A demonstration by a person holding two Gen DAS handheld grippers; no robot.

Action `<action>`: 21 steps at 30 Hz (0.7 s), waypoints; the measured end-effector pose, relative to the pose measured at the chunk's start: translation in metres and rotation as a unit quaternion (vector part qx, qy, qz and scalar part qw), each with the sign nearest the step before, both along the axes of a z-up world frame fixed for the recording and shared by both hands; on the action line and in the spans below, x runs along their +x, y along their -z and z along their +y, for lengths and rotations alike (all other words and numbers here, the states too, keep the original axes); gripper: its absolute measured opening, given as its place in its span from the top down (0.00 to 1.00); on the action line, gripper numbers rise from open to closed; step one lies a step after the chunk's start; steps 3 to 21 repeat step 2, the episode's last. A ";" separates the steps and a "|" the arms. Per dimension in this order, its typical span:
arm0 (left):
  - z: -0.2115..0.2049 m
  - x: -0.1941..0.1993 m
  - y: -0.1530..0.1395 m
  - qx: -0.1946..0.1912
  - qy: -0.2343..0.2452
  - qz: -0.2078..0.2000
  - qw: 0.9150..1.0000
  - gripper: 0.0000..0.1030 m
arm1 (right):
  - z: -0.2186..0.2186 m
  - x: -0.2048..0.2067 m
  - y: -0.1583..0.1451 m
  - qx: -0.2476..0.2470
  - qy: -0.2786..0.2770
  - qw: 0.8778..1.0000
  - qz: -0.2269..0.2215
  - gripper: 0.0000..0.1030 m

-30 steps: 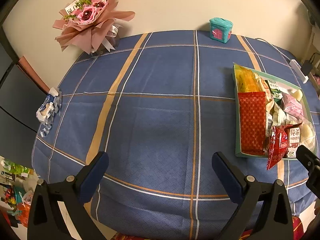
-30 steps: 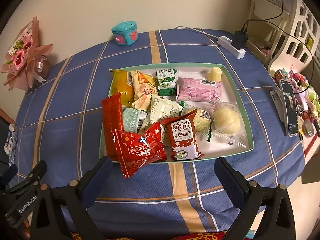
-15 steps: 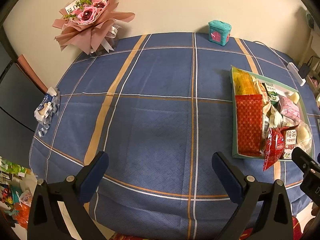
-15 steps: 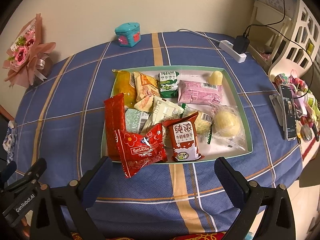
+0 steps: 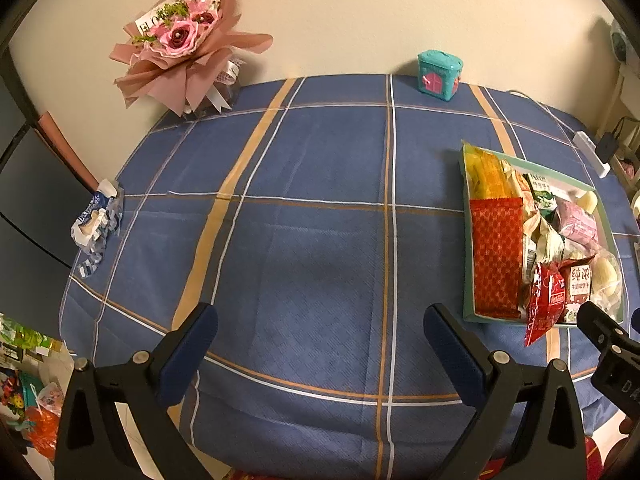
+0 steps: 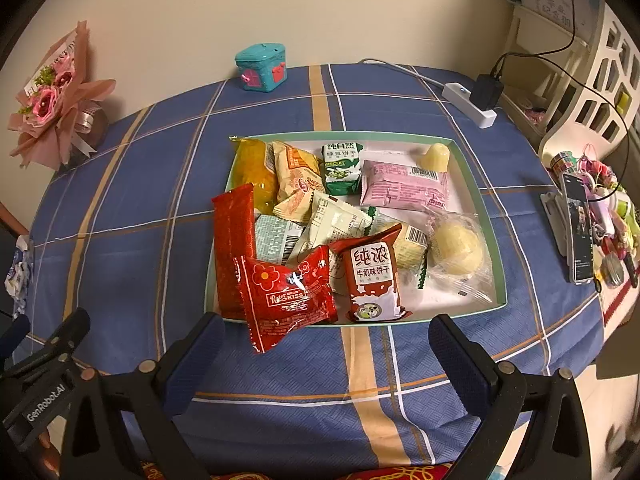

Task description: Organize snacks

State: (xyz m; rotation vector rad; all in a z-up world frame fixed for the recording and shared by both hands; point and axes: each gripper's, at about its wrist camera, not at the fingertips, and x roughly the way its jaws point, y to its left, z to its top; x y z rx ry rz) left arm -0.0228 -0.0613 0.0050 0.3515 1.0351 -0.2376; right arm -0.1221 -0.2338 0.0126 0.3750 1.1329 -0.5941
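A shallow green-rimmed tray on the blue checked tablecloth holds several snack packets. A red Rose Kiss packet hangs over the tray's near rim beside a long red packet and a brown milk-biscuit packet. Farther back lie a pink packet, a green biscuit packet and a yellow packet. My right gripper is open just in front of the tray, holding nothing. My left gripper is open over bare cloth, with the tray to its right.
A pink flower bouquet and a teal toy box stand at the back by the wall. A crumpled wrapper lies at the table's left edge. A white power strip and a phone sit on the right.
Both views have shifted slightly: the tray sits a little farther away and lower in the right wrist view. Both grippers stay open and no snack has moved.
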 end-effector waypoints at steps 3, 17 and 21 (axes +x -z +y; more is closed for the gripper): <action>0.000 0.001 0.001 -0.001 0.002 0.003 1.000 0.00 | 0.000 0.000 0.000 0.000 0.000 1.000 0.000 0.00; 0.000 0.001 0.001 -0.001 0.002 0.003 1.000 0.00 | 0.000 0.000 0.000 0.000 0.000 1.000 0.000 0.00; 0.000 0.001 0.001 -0.001 0.002 0.003 1.000 0.00 | 0.000 0.000 0.000 0.000 0.000 1.000 0.000 0.00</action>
